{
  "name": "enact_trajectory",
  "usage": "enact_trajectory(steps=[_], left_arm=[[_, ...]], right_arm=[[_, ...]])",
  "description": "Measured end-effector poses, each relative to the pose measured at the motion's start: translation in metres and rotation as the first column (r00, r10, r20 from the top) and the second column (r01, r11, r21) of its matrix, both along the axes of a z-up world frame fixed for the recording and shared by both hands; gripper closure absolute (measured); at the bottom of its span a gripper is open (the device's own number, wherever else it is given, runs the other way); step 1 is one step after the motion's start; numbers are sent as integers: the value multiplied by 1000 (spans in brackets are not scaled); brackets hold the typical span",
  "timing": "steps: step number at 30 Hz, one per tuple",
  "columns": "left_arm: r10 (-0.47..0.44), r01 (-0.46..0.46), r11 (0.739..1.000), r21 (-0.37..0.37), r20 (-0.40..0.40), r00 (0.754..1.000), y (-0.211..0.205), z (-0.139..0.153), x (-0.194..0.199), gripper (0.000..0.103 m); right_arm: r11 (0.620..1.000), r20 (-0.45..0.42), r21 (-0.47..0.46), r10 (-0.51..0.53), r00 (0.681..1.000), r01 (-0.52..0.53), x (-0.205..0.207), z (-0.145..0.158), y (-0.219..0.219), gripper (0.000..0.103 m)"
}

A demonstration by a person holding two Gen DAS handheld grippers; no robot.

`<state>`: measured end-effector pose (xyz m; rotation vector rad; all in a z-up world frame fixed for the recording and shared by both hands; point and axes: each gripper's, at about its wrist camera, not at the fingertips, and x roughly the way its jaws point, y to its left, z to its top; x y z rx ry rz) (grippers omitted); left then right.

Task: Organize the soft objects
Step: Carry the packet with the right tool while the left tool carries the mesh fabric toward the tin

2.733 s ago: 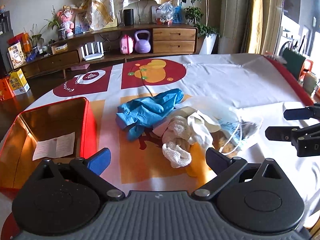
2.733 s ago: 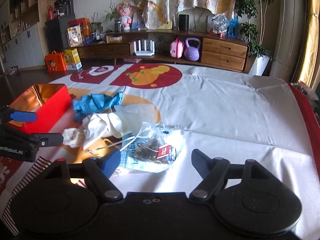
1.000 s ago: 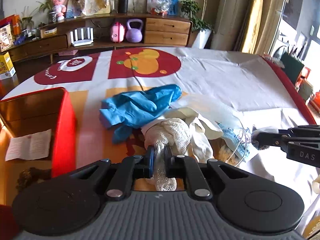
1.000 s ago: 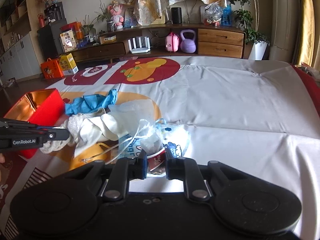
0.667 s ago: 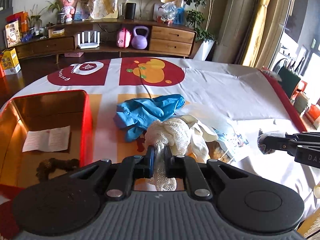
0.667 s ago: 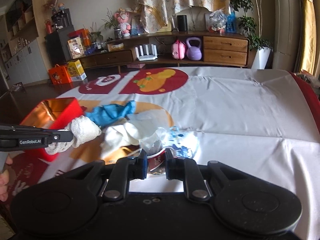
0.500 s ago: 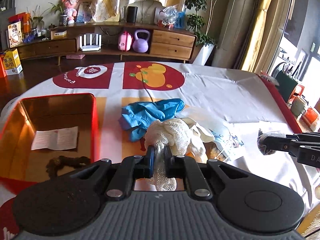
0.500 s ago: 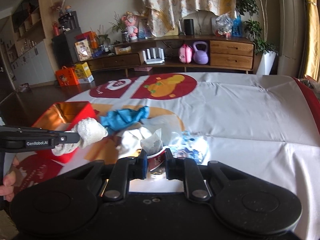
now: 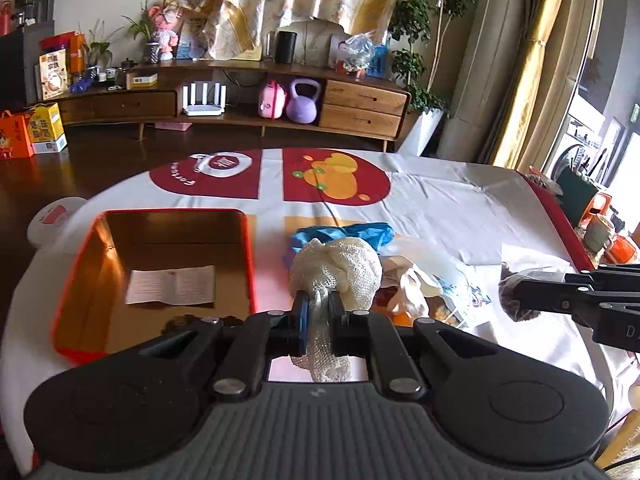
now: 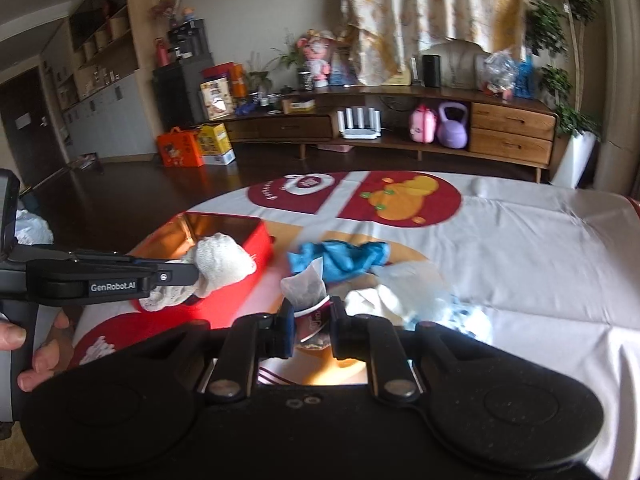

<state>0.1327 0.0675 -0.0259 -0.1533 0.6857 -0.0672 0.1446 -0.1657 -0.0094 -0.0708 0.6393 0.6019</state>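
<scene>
My left gripper is shut on a cream mesh cloth and holds it in the air above the table; from the right wrist view the same cloth hangs beside the red box. A small clear packet with dark contents and a red label is pinched in my right gripper, also lifted; the left wrist view shows that packet at the right. Left on the table are blue gloves, a white cloth and a printed plastic bag.
The open red box holds a paper slip and a small dark item. A white tablecloth with red and orange prints covers the table. Behind are a wooden sideboard, a plant and curtains. A hand grips the left tool.
Both grippers have risen from the pile with their loads. The mesh cloth and the packet now hang above the table, and the box sits lower and more central in the left wrist view.
</scene>
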Motion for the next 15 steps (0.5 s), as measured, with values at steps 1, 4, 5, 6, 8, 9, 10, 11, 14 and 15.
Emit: enact_trajectory(steps=[1,4,5,6,8,9,10,11,14,15], left_arm=[[4,-4,1000,-1,1,1000,4,2,-2,93],[21,-21,1000,4,5,1000,15,7,-8,93],[27,-27,1000,3,6,1000,19,9,-10,93],[34,-34,999,1,7,999,23,10,-12,93],[53,-53,999,2,11,999,32,13,-15,93],[60,-60,998,1,11,998,36,14,-16,93],[66,-66,998,1,11,998,41,15,-17,93],[74,-74,997,0,12,997,46,16,-19,93],[91,-91,996,3,15,996,59,17,-22,93],[97,-97,995,2,15,995,64,18,-23,93]], right_arm=[[1000,1,0,11,1000,-11,-1,2,5,87],[999,6,-2,42,999,-42,-3,6,22,87],[999,6,0,53,999,-53,-3,8,28,87],[998,7,2,63,998,-63,-3,9,32,87],[997,10,2,81,997,-81,-3,12,43,87],[996,13,1,91,996,-91,-3,13,48,87],[995,16,-1,99,995,-99,-3,15,54,87],[994,17,-2,106,994,-105,-3,15,59,87],[992,17,-7,128,992,-128,-1,16,76,87],[991,18,-9,136,991,-136,0,16,82,87]])
